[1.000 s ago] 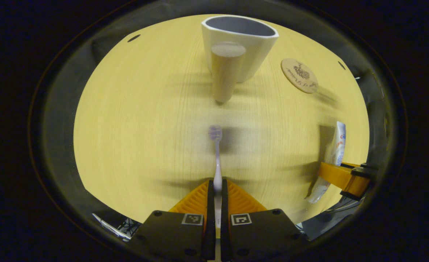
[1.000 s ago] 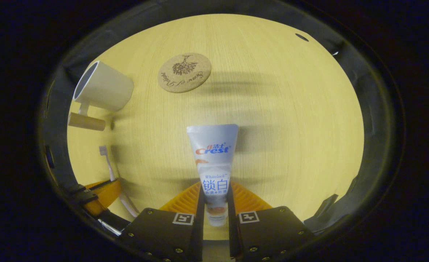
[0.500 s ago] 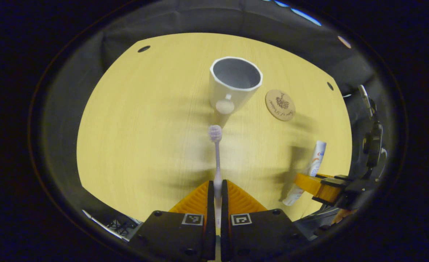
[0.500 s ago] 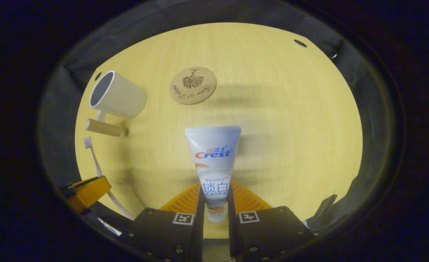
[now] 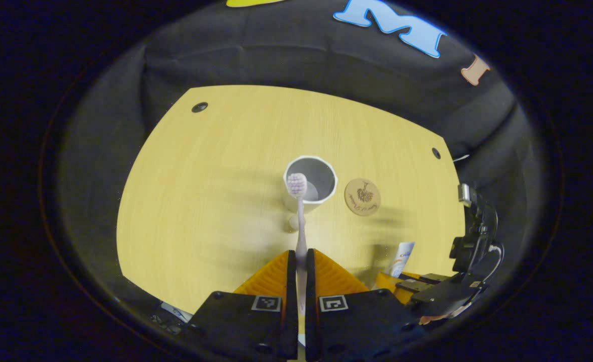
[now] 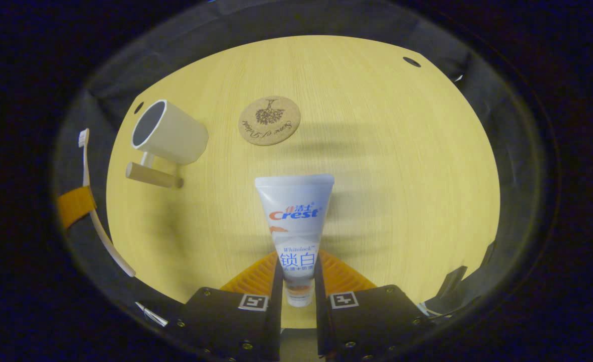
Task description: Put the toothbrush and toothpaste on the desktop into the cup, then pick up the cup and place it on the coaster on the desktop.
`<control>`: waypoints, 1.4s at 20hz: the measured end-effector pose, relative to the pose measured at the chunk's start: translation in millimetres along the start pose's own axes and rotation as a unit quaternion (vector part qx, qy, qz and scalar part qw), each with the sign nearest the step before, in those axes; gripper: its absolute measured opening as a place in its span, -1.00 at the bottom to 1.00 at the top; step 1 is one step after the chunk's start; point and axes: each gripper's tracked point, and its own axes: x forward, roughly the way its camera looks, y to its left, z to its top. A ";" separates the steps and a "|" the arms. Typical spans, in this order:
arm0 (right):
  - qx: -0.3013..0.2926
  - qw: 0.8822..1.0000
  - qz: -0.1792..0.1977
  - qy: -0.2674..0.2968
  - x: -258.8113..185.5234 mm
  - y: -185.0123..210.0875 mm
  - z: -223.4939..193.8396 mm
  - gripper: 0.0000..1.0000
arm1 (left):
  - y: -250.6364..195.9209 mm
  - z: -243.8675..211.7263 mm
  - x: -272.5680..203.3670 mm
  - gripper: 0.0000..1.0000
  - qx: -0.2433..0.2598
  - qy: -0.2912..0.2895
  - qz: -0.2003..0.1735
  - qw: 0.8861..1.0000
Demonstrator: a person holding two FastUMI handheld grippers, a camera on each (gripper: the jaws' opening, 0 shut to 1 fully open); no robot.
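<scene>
Left gripper (image 5: 296,264) clamps the toothbrush (image 5: 300,221) by its handle, bristle head raised over the open cup (image 5: 310,180). Right gripper (image 6: 297,281) clamps the toothpaste (image 6: 296,221) near its cap, above the table (image 6: 402,166). Beyond stands the cup, with the coaster (image 6: 269,120) just beside it.

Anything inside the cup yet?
Nothing visible: the cup looks empty in the left gripper view, though the toothbrush head covers part of the opening. The toothpaste is in the right gripper.
</scene>
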 end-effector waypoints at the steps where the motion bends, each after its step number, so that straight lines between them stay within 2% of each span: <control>1: 0.001 1.000 0.001 0.000 -0.8 0.0 -0.3 -0.40 | 0.0 12.2 -0.9 -0.73 0.002 -0.008 0.000 1.000; 6: 0.012 1.000 0.002 -0.002 0.0 -1.2 -1.4 -0.40 | 2.6 64.9 -2.2 -0.73 0.010 -0.037 0.000 0.999; 14: 0.043 0.999 0.002 -0.011 -11.0 -15.0 2.8 -0.40 | 8.4 130.5 22.6 -0.73 0.041 -0.067 0.003 0.997; 21: 0.071 0.997 -0.001 -0.016 -15.5 -27.7 7.7 -0.41 | 14.8 143.4 66.9 -0.74 0.070 -0.071 0.006 0.995; 28: 0.097 0.995 0.011 -0.035 -27.9 -31.7 17.7 -0.40 | 13.8 152.1 95.1 -0.73 0.068 -0.099 0.002 0.993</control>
